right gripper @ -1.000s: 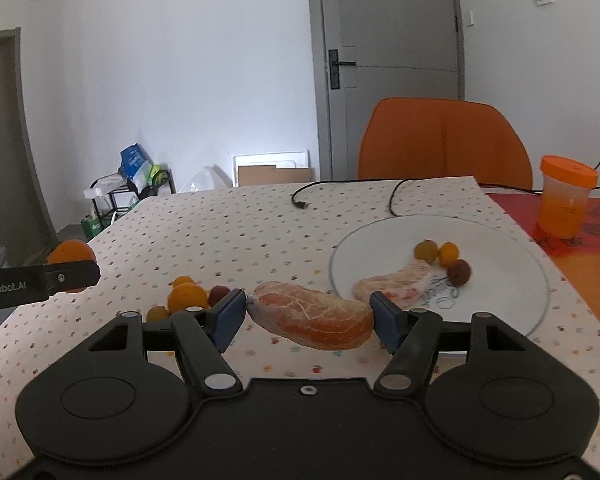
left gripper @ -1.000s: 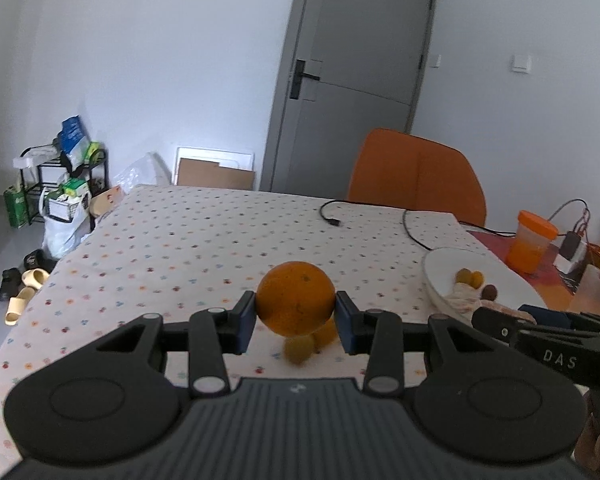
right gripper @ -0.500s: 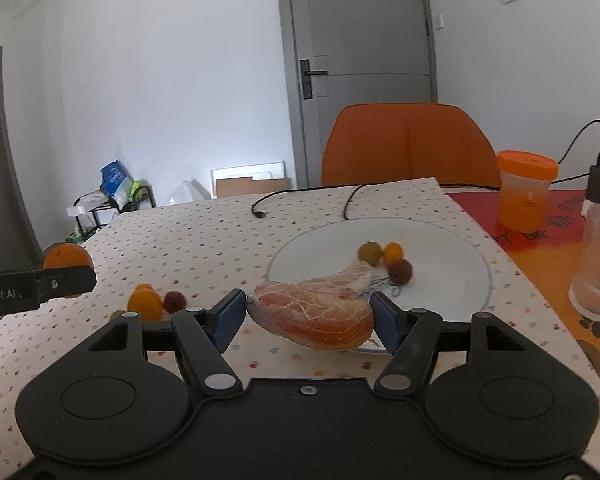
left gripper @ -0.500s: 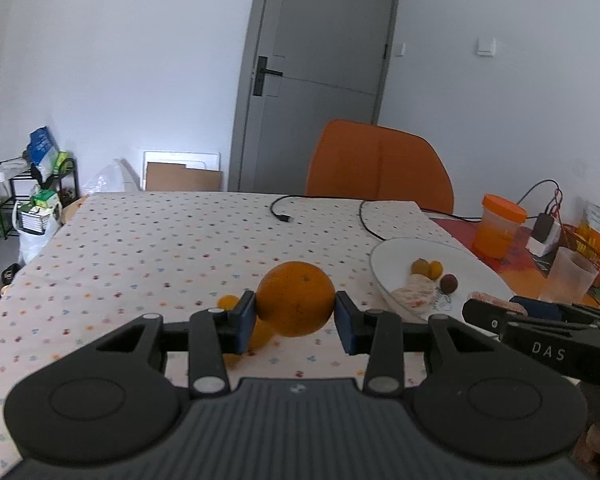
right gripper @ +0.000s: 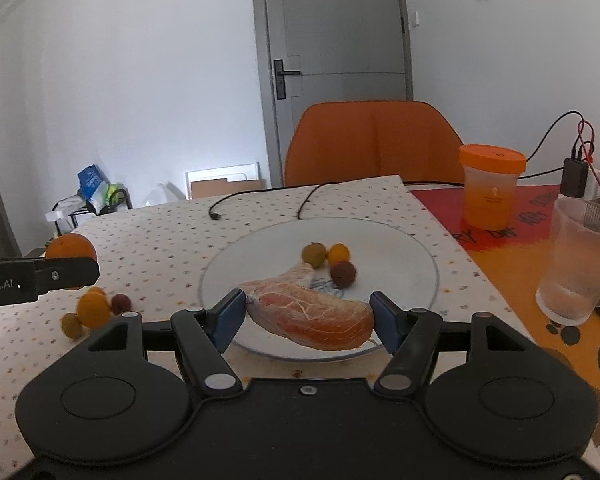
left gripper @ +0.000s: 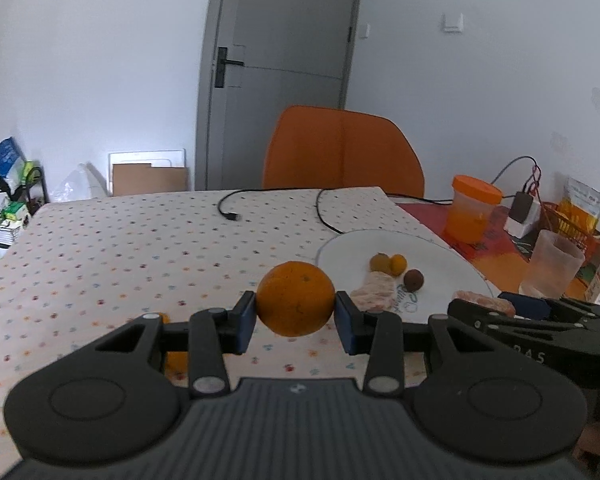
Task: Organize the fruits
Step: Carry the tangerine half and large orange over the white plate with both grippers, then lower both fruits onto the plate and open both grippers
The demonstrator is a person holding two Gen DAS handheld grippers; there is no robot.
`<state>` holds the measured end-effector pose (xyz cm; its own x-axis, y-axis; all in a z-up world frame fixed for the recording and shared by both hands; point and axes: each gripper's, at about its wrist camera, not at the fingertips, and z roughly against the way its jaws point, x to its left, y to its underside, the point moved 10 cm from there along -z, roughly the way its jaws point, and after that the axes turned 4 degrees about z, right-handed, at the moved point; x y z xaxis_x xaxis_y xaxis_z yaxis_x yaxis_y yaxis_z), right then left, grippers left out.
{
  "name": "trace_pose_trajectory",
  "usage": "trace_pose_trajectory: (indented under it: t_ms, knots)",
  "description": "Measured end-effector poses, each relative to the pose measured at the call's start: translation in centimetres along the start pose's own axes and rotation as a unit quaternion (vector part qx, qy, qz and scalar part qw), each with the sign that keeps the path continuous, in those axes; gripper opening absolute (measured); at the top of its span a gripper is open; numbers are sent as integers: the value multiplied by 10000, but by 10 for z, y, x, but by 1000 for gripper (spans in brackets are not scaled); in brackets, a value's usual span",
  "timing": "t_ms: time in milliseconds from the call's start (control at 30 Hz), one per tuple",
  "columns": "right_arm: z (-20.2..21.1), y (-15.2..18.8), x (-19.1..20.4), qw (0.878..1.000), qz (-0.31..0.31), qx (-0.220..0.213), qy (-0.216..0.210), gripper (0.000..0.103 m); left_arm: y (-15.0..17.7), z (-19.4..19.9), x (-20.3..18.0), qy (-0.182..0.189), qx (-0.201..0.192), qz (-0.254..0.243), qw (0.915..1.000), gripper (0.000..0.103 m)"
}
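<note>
My left gripper (left gripper: 296, 322) is shut on a round orange (left gripper: 296, 296), held above the dotted tablecloth just left of the white plate (left gripper: 440, 256). My right gripper (right gripper: 308, 318) is shut on a peeled pink citrus segment (right gripper: 312, 312) over the front rim of the plate (right gripper: 392, 248). On the plate lie another segment (right gripper: 300, 274) and three small fruits: one greenish (right gripper: 314, 254), one orange (right gripper: 338, 254), one brown (right gripper: 343, 274). Three small loose fruits (right gripper: 94, 308) sit on the cloth left of the plate. The left gripper with its orange (right gripper: 70, 245) shows at the far left of the right wrist view.
An orange chair (left gripper: 342, 152) stands behind the table. A black cable (left gripper: 320, 208) lies behind the plate. Right of the plate, on a red-and-orange mat, are an orange-lidded jar (right gripper: 490, 188), a clear cup (right gripper: 578, 260) and a charger (right gripper: 576, 178).
Both grippers have moved right toward the plate with their fruit still held. The segment now hangs over the plate's front rim, and the loose fruits have slipped to the left.
</note>
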<state>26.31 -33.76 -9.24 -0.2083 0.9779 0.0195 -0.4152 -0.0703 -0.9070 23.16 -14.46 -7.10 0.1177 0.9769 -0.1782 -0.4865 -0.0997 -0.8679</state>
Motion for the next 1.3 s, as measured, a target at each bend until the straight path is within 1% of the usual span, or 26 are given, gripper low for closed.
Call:
trace_pose_trajectory:
  t_ms: [300,467,600,700,900,1000,1200,1267,1300]
  knots:
    - [-9,4,-19,9999,-7,32,104,65,2,-26,-28,181,178,-153,9996,40]
    - [-14,1,-24,10000,32,-14,72,65,4,-38,-37,239,274,-177,9992,40]
    - [-20,0,-27,9999,116,4,67,70,7,-47,-46,311,358,-212,9987,40]
    - [-15,0,-32,9998,86,-36,159,71,9,-52,-52,371,424,-233,9981,40]
    - [-1,10,-43,9997,-189,15,150,71,10,-59,-62,492,527,-200,9972,40]
    - [3,14,-45,9994,-309,54,125,72,6,-57,-64,490,429,-201,9977,42]
    - [7,12,-44,9990,-425,17,97,72,2,-49,-55,458,462,-127,9978,45]
    - [10,11,-45,9988,-472,-18,102,72,2,-45,-49,374,480,-113,9981,49]
    - [11,10,-45,9987,-494,-52,107,75,1,-43,-45,333,474,-104,9983,52]
